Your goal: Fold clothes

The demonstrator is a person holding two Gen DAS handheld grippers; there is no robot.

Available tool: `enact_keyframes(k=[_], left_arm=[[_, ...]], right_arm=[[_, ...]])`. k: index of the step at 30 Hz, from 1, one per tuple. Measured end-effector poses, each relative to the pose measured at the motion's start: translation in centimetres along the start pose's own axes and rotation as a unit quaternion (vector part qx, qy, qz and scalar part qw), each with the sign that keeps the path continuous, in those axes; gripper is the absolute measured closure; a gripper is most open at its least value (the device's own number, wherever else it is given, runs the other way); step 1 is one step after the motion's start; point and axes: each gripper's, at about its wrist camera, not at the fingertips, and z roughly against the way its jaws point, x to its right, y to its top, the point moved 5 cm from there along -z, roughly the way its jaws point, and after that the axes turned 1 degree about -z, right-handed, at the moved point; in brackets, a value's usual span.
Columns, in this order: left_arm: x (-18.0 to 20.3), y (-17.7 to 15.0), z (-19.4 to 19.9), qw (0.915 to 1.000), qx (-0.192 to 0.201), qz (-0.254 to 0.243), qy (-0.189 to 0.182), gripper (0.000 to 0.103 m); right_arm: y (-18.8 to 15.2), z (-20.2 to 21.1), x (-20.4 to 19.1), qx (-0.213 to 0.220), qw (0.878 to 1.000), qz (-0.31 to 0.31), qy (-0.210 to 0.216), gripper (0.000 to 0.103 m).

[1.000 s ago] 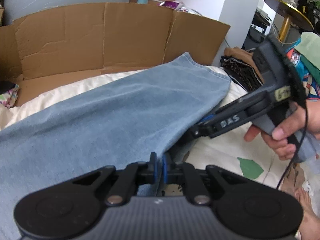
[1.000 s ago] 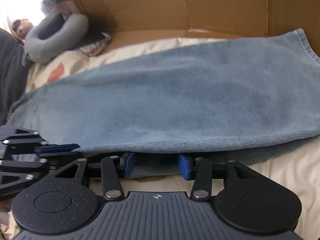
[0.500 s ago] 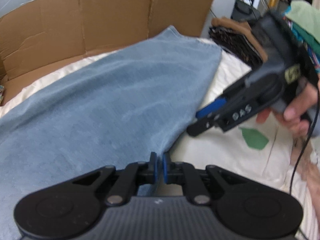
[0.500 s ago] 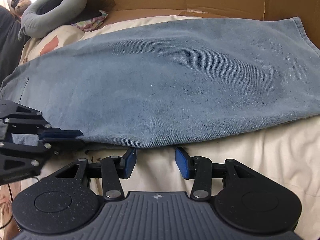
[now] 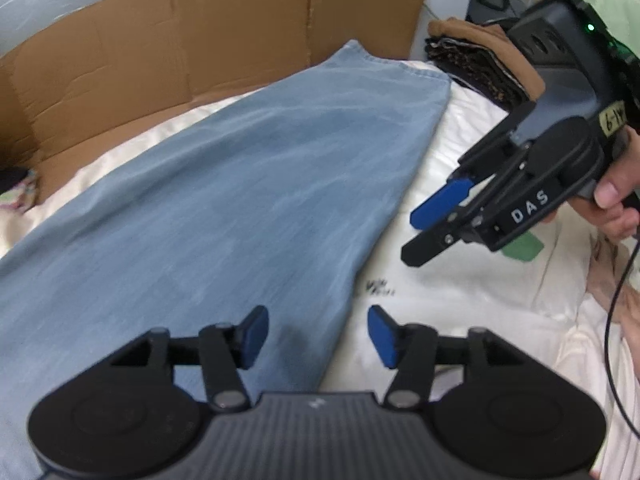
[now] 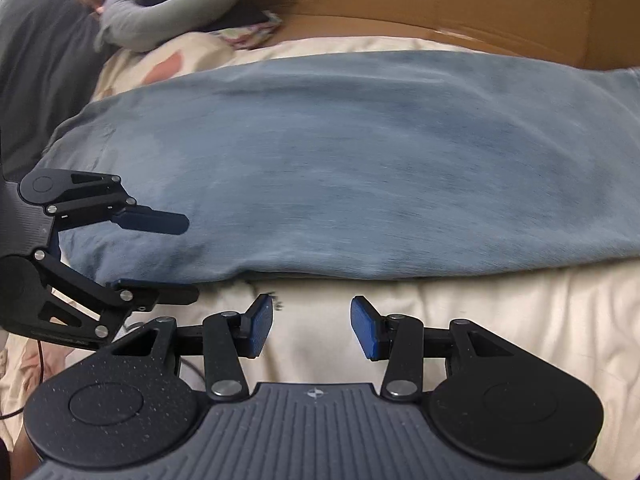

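On the bed, across a cream sheet [image 5: 472,280], a pair of light blue jeans [image 5: 224,208] lies flat and lengthwise, apparently folded in half with one leg stacked on the other, its hem end toward a brown cardboard panel [image 5: 168,40] that stands along the far side. A moment ago the left gripper [image 5: 316,336] was clenched on the near edge of the denim; now its jaws are opening, the blue pads spread apart with the edge of the jeans below and between them but no longer pinched, so the cloth has been let go and rests on the sheet. The right gripper [image 6: 312,326], held in a person's hand [image 5: 612,200], also stands released and grasping nothing; half a second ago it sat at the jeans' edge, and it has since drawn back a little so that only bare sheet lies between its pads. At the far right sits a stack of folded clothes [image 5: 476,56]. To my eye, this lengthwise fold is finished, and the next job would be to take the hem or waistband end and fold the jeans shorter.
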Motion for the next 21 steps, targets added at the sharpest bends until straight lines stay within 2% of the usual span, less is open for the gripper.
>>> enact_keyframes(k=[2, 7, 15, 19, 21], left_arm=[[0.1, -0.9, 0.7, 0.9999, -0.002, 0.0, 0.012, 0.032], [0.2, -3.3, 1.5, 0.9995, -0.018, -0.007, 0.027, 0.031], [-0.6, -5.6, 1.9, 0.9969, -0.026, -0.007, 0.074, 0.027], [-2.2, -6.9, 1.7, 0.993, -0.042, 0.017, 0.109, 0.025], [-3.0, -7.4, 2.2, 0.9915, -0.038, 0.031, 0.12, 0.025]], right_arm=[[0.1, -0.3, -0.8, -0.003, 1.0, 0.013, 0.008, 0.052], [0.1, -0.9, -2.8, -0.012, 0.999, 0.038, 0.025, 0.052], [-0.2, -2.5, -4.9, -0.029, 0.997, 0.055, 0.039, 0.052], [-0.4, -3.1, -6.4, -0.035, 0.996, 0.071, 0.045, 0.052], [-0.2, -3.2, -6.8, -0.035, 0.996, 0.071, 0.045, 0.052]])
